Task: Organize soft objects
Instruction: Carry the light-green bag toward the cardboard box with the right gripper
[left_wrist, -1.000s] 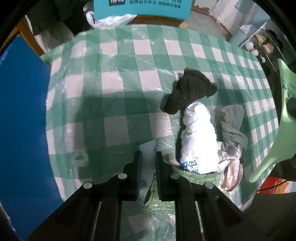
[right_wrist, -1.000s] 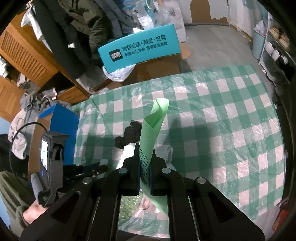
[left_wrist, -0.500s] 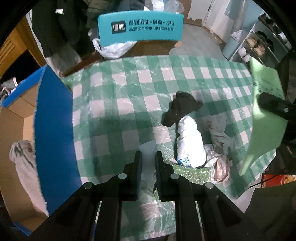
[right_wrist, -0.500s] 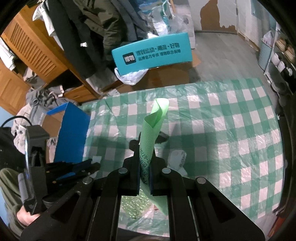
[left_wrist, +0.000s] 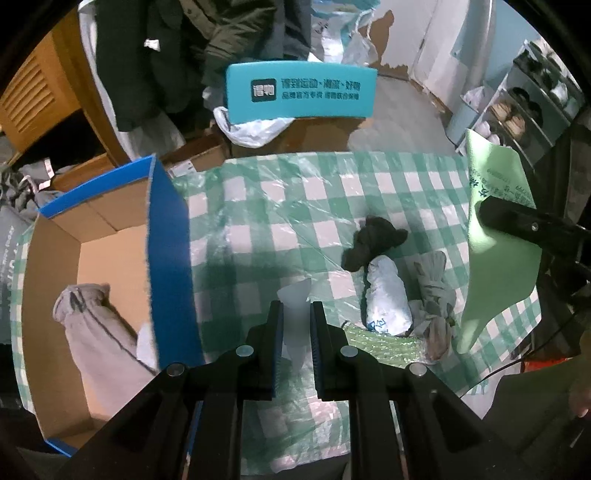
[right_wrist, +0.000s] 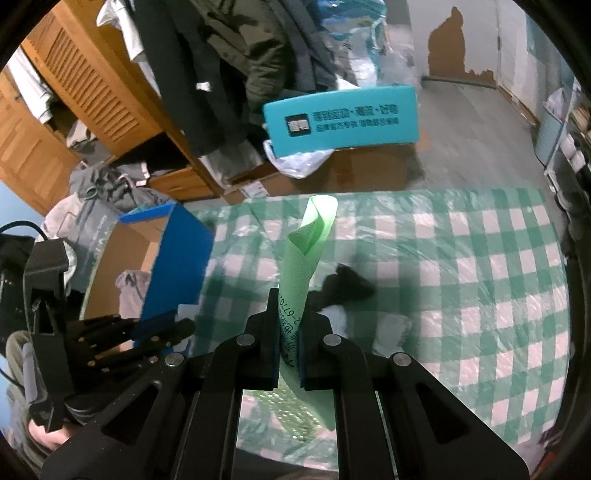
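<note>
Left gripper (left_wrist: 295, 317) clamps narrow on a white foam scrap (left_wrist: 294, 299), lower centre of the left view. Right gripper (right_wrist: 288, 325) is pinched tight on a green foam sheet (right_wrist: 308, 254), centre of the right view. The box (left_wrist: 110, 251) sits open at left, grey cloth (left_wrist: 92, 332) already inside. Likely step: carry both to the box. Clear the blue flap (left_wrist: 170, 258) before lowering, release one at a time. Dark cloth (left_wrist: 376, 240) and white bundle (left_wrist: 388, 299) wait on the table (left_wrist: 258, 206), centre right.
</note>
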